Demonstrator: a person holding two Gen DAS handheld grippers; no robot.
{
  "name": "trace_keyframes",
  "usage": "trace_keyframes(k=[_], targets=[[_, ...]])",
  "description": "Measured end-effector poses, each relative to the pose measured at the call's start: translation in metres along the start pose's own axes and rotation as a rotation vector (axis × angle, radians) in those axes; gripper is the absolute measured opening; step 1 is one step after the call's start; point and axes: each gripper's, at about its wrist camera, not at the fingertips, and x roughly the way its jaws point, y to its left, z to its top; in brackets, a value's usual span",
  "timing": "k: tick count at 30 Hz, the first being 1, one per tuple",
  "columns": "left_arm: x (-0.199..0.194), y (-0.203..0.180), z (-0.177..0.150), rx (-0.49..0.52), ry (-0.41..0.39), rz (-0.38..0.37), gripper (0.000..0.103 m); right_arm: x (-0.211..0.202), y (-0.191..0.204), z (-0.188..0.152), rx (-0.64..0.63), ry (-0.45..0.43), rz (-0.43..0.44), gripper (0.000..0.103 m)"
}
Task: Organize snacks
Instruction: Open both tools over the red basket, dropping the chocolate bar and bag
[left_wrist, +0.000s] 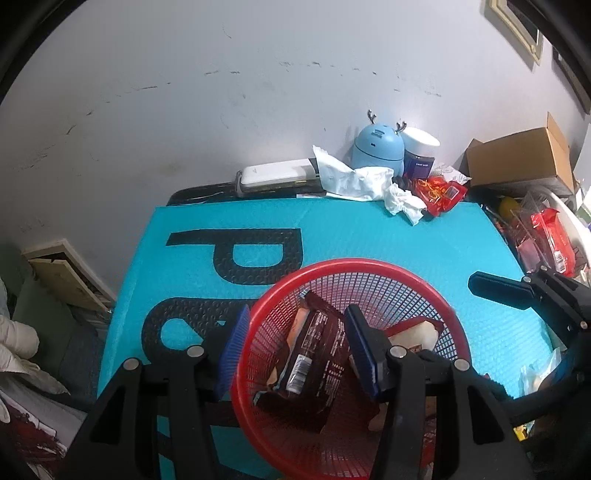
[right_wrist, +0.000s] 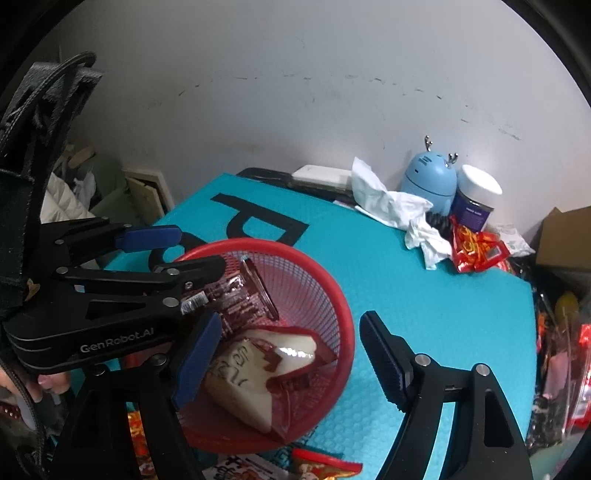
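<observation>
Over red basket (left_wrist: 354, 273): both tongs tilted downward, parted.

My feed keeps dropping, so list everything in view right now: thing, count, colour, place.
Basket: one, red mesh, near edge of mat.
Dark snack pack: one, brown, inside basket.
Pale snack pack: one, cream with red trim, inside basket.
Mat: one, teal, covers the table.
Red wrapper: one, far edge.
Tissues: white, crumpled, far edge.
Antlered gadget: one, light blue, by the wall.
Jar: one, dark, white lid, beside it.
Cardboard box: one, brown, far right.
Left tool: straddles basket rim, open.
Right tool: open at basket.
</observation>
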Motion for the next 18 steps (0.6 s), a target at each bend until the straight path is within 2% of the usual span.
trace_keyframes(k=[7,18], targets=[[-0.025,-0.003,0.005,-0.003,-0.048,-0.003,0.052,-0.025,0.003,0.007,0.001,-0.047,-0.018,0.078],[-0.086,-0.018,0.013,0.018,-0.157,-0.014,0.052,-0.087,0.012,0.015,-0.004,-0.150,-0.053,0.078]])
